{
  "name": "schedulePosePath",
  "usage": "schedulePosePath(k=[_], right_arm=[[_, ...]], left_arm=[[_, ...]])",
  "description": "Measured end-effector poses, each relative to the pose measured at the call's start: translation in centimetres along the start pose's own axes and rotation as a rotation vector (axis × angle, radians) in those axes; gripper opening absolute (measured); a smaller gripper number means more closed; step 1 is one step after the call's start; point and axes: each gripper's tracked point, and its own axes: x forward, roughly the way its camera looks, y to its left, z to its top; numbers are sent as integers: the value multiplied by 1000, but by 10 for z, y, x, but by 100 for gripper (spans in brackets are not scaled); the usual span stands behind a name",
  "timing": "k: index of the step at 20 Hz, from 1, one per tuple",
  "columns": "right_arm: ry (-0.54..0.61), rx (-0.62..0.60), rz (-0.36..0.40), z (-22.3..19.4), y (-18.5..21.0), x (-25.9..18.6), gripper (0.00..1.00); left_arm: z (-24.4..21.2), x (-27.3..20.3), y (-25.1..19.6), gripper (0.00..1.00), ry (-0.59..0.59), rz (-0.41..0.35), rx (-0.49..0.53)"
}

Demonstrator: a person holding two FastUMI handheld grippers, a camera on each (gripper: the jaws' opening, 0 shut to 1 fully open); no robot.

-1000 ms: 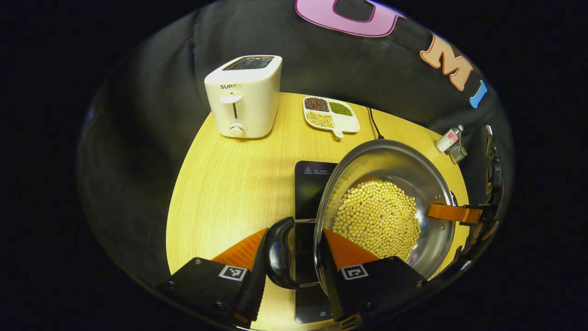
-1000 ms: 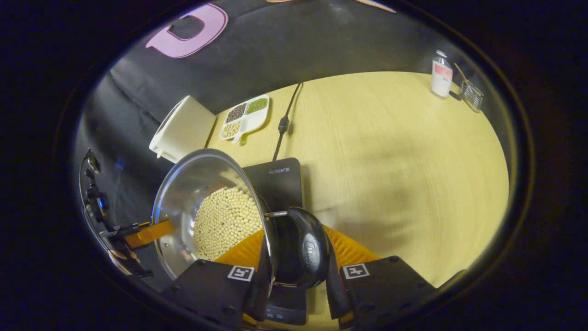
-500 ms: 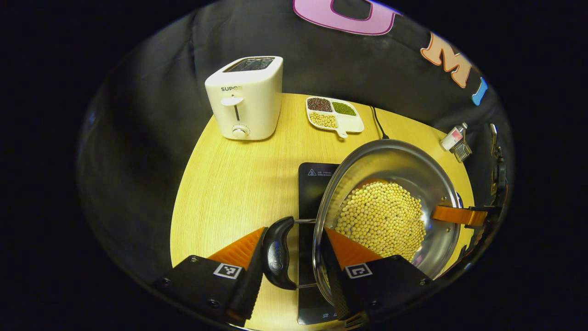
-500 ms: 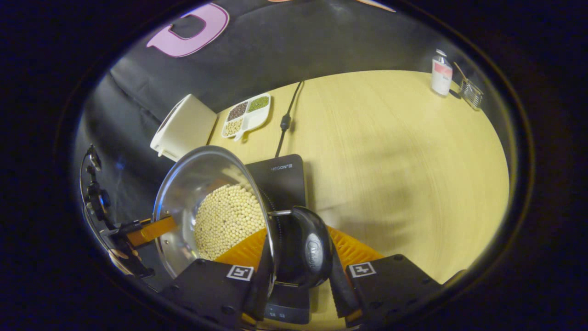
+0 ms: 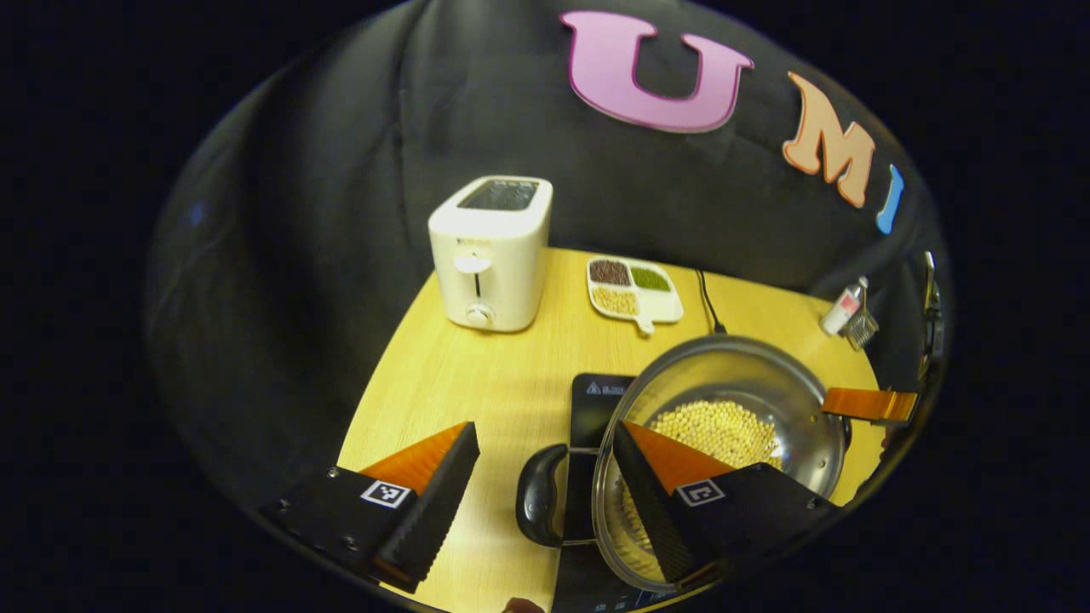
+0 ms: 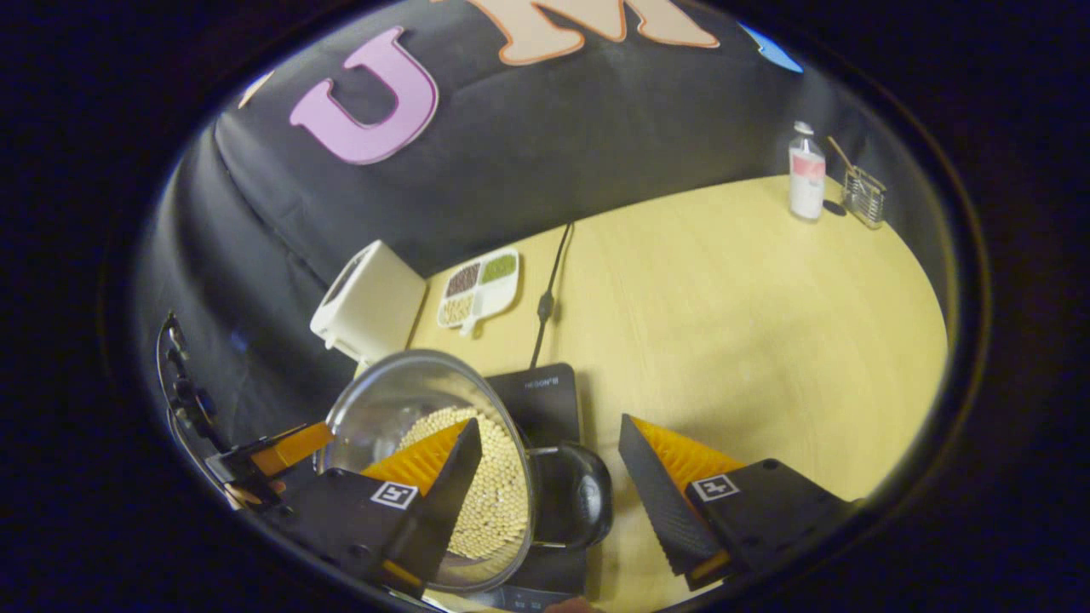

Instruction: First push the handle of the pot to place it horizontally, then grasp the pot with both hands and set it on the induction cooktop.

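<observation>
Each gripper — left gripper [image 5: 545, 494], right gripper [image 6: 549, 485] — has two wedge-shaped fingers with ribbed inner faces. The black finger mounts carry small square black-and-white markers and visible screws.

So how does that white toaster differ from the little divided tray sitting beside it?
The toaster is a tall, upright box with a slot on top, a lever and a dial; the divided tray is flat and low with a short handle. The toaster's slot looks empty, while the tray holds dark, green and pale beans in separate compartments, with one compartment bare. Both are white and stand at the table's far edge.
</observation>
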Motion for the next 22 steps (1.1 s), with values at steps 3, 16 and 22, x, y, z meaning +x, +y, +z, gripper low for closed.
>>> schedulePosePath(k=[3, 16, 22], right_arm=[[-113, -7, 6, 26, 0, -21, 99], [-520, -242, -37, 108, -29, -206, 91], [-617, -325, -2, 123, -65, -299, 92]], left_arm=[[25, -17, -13, 97, -124, -10, -28], [89, -171, -115, 96, -454, 73, 65], [89, -248, -191, 96, -583, 113, 4]])
